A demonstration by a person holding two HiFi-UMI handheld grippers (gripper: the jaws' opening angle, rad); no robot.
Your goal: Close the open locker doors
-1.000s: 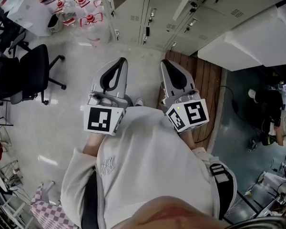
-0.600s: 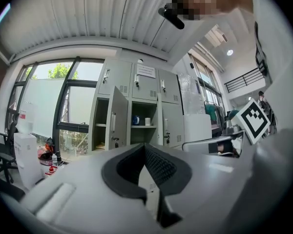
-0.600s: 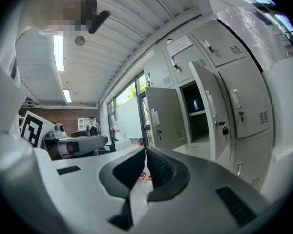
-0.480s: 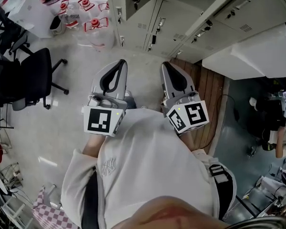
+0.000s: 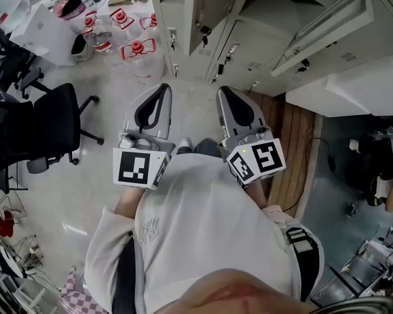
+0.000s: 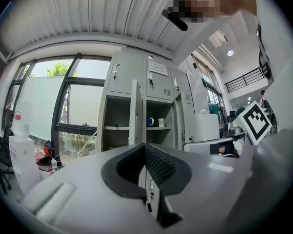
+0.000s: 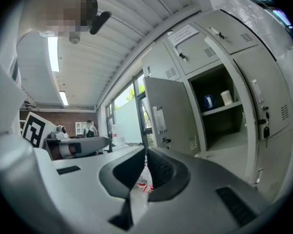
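The grey lockers (image 5: 249,28) stand ahead of me, a short way beyond both grippers. One open door (image 5: 211,6) swings out at the left and another (image 5: 322,26) at the right. In the left gripper view an open compartment (image 6: 118,126) sits beside one holding a blue mug (image 6: 150,121) and a white cup (image 6: 161,122). The right gripper view shows an open door (image 7: 168,116) next to that mug shelf (image 7: 216,101). My left gripper (image 5: 161,89) (image 6: 144,147) and right gripper (image 5: 223,91) (image 7: 146,152) are both shut on nothing, side by side, apart from the lockers.
Water jugs with red caps (image 5: 136,50) stand on the floor left of the lockers. A black office chair (image 5: 42,120) is at the left. A wooden board (image 5: 287,126) lies on the floor at the right, beside a white box (image 5: 354,77).
The lockers have slid down and nearer in the head view, and the open doors now show. Both grippers stay shut and level in front of me.
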